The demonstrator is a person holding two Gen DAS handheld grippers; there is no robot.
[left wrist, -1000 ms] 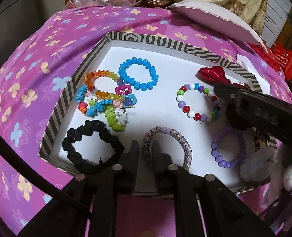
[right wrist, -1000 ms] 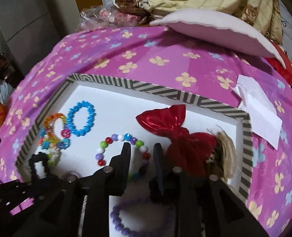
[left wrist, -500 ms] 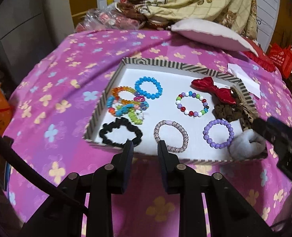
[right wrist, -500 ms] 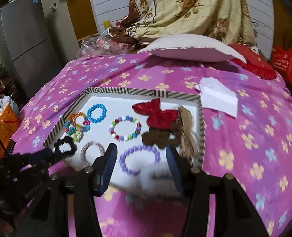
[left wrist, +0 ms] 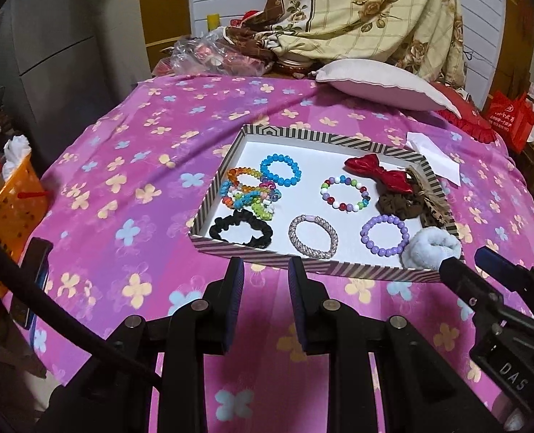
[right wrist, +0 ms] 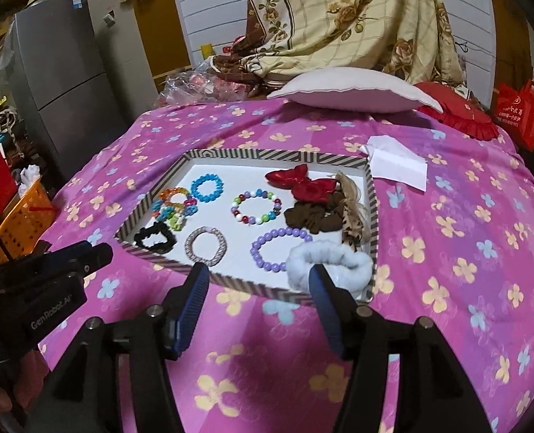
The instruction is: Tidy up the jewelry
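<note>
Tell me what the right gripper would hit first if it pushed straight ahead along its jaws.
Probably the striped tray's near wall, which lies just ahead of the open right gripper. If it clears the wall, the purple bead bracelet and white fluffy scrunchie come next. Depth is hard to judge here.

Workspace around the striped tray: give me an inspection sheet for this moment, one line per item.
Surface: pink floral bedspread, tray resting on it.
Job's things: striped tray holds a blue bead bracelet, multicolour bead bracelet, purple bead bracelet, braided bangle, black scrunchie, a tangle of small colourful bands, red bow, brown scrunchie, white fluffy scrunchie.
Clutter: white paper beside the tray; pillow.
Grippers: left gripper and right gripper open, empty, short of the tray; the jaws have just been opening.
Cables: one black cable at left.
Surroundings: draped floral cloth, fridge, orange basket.
</note>
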